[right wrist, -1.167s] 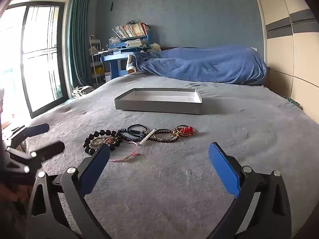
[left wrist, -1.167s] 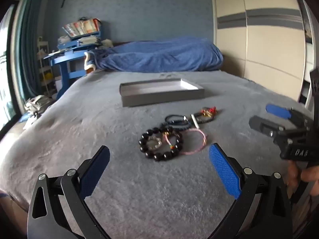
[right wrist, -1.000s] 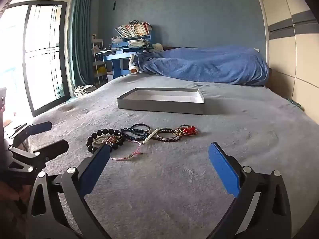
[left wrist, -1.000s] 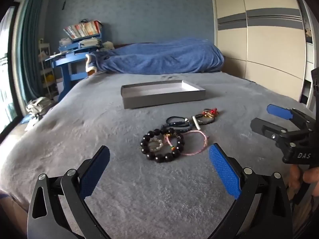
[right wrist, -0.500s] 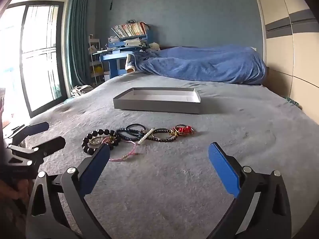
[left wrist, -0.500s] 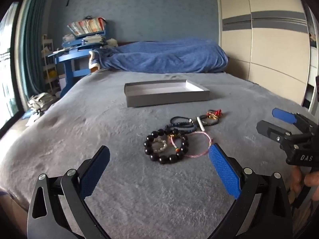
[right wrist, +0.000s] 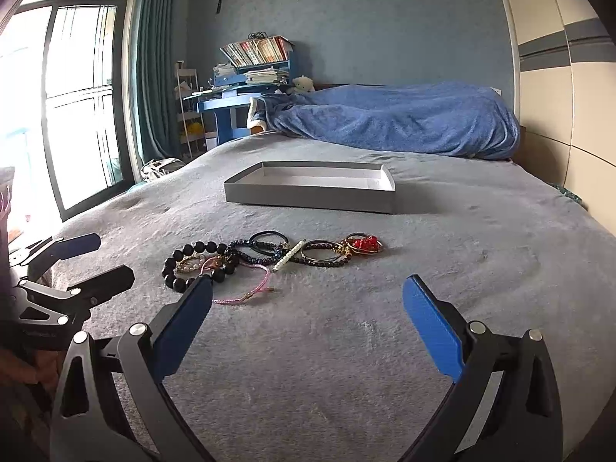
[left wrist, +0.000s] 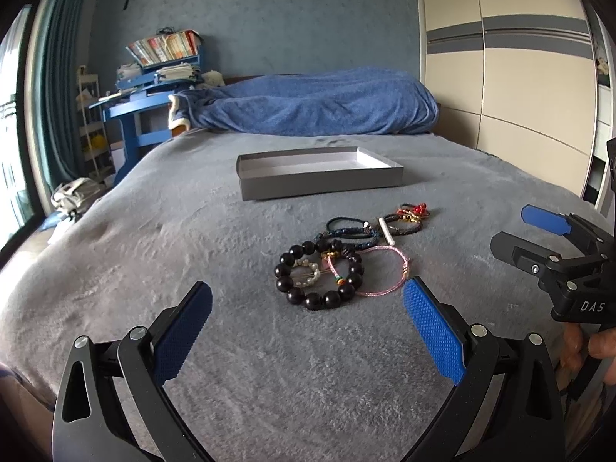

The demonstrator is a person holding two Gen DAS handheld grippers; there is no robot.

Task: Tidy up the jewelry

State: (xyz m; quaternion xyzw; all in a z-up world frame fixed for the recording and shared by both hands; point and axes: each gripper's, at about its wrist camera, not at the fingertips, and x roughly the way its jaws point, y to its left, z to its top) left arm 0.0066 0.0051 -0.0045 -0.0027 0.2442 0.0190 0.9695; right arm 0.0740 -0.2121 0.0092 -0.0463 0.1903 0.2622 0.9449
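Several bracelets lie in a loose row on the grey bed cover: a black bead bracelet, a pink cord bracelet, dark hair ties, a white bead bar and a red bead piece. A shallow grey tray sits empty beyond them. My left gripper is open, just short of the black beads. My right gripper is open, nearer than the row and to its right.
A rumpled blue blanket lies across the far end of the bed. A blue desk with books stands at the far left. Wardrobe doors line the right side. A window and curtain are at the left.
Both views have shifted slightly. The bracelets sit a little closer in the left wrist view. Both grippers stay open and nothing has been picked up.
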